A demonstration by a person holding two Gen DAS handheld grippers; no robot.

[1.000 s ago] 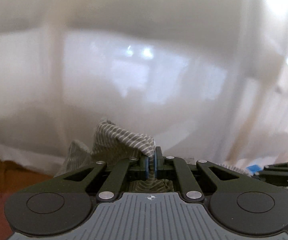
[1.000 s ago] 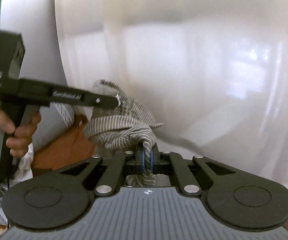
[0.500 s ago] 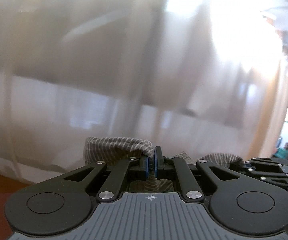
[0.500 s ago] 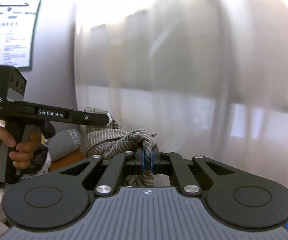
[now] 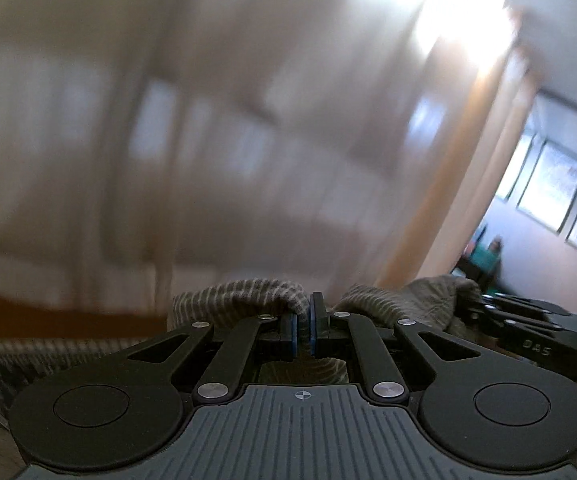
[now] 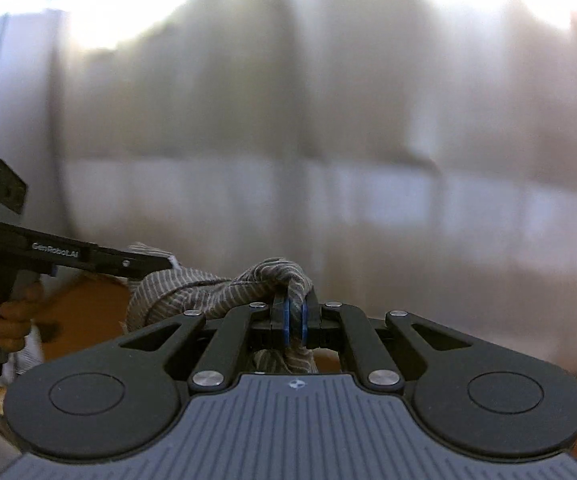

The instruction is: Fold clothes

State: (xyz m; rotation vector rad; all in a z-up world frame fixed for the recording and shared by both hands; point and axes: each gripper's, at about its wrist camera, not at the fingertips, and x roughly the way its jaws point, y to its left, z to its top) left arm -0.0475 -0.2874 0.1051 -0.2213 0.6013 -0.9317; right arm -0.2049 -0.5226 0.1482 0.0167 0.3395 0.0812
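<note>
Both grippers are clamped on one grey striped garment (image 5: 244,292), held up in front of a blurred pale curtain (image 5: 208,140). Left gripper (image 5: 303,322) jaws are fully closed on a fabric edge. Right gripper (image 6: 293,316) is pinched on a thicker bunch. Cloth is stretched between them. A hand (image 6: 8,316) is seen at far left.

The cloth (image 6: 208,292) stretches between the left gripper (image 6: 156,262) and right gripper (image 6: 294,316), with curtains (image 6: 328,120) behind and framed pictures (image 5: 548,196) far right.
</note>
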